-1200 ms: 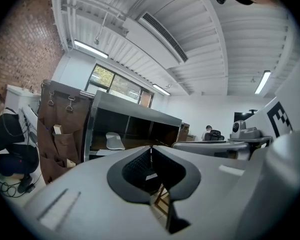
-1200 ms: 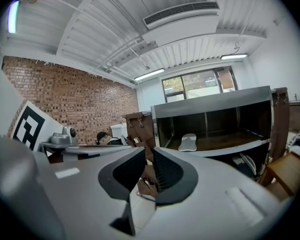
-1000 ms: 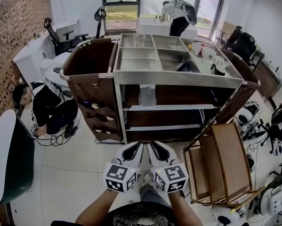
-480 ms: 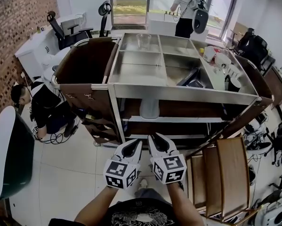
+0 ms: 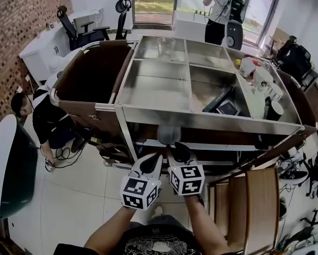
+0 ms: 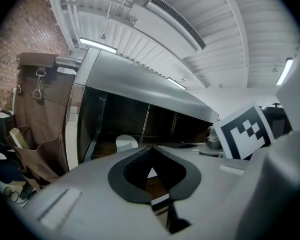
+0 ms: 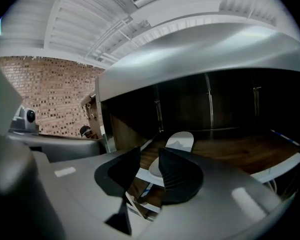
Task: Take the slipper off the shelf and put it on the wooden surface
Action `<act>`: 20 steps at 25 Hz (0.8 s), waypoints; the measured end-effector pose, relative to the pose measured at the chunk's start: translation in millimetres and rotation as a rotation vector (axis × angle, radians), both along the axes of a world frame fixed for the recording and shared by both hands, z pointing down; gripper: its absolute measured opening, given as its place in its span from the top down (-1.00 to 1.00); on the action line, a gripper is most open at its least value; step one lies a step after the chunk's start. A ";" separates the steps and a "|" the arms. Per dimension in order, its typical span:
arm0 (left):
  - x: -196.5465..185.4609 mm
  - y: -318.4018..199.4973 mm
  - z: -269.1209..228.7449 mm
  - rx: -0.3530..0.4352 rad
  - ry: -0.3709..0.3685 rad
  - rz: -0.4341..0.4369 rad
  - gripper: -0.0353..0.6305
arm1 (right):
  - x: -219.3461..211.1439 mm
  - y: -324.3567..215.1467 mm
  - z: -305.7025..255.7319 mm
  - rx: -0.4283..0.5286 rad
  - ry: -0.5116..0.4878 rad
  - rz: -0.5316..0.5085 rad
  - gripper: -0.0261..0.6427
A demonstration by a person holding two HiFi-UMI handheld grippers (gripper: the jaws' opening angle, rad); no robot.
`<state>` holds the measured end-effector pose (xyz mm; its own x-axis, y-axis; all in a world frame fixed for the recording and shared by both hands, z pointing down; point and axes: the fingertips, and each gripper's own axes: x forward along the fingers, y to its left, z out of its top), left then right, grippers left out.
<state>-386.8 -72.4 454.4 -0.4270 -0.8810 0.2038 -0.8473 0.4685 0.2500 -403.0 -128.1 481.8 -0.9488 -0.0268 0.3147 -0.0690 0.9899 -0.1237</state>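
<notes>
White slipper point(image 7: 179, 141), silver cart point(image 5: 148, 89), seemingly dark-brown shelf point(image 7: 235, 151)

On my head view, bare forearms point(image 5: 113, 228) run out of a black T-shirt point(image 5: 153, 243) with a white line print across the chest. The left gripper point(image 5: 152, 161) and right gripper point(image 5: 177, 153) look alike to me: smooth pale grey shells that taper to points, lined inside with ridged black pads point(image 7: 177, 176). Each carries a white cube point(image 5: 140, 192) printed with black square markers on its faces.
</notes>
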 end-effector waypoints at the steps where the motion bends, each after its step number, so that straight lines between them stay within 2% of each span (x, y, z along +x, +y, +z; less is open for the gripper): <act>1: -3.4 -2.6 1.0 -0.001 0.002 -0.007 0.88 | -6.8 -4.1 4.1 -0.001 0.008 0.001 0.66; 11: -25.9 -1.7 17.5 -0.044 0.000 -0.074 0.88 | -48.4 -34.3 43.1 0.001 0.052 0.016 0.66; 17: -49.0 -10.2 24.2 -0.064 -0.024 -0.120 0.88 | -71.9 -49.3 58.0 0.006 0.077 0.053 0.57; 20: -58.1 -10.4 24.9 -0.063 -0.020 -0.137 0.88 | -86.4 -56.3 68.7 0.009 0.120 0.076 0.52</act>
<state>-445.0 -82.8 479.3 -0.5466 -0.7999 0.2476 -0.7790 0.5943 0.2002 -489.4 -184.4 550.5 -0.8993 -0.1004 0.4257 -0.1576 0.9823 -0.1012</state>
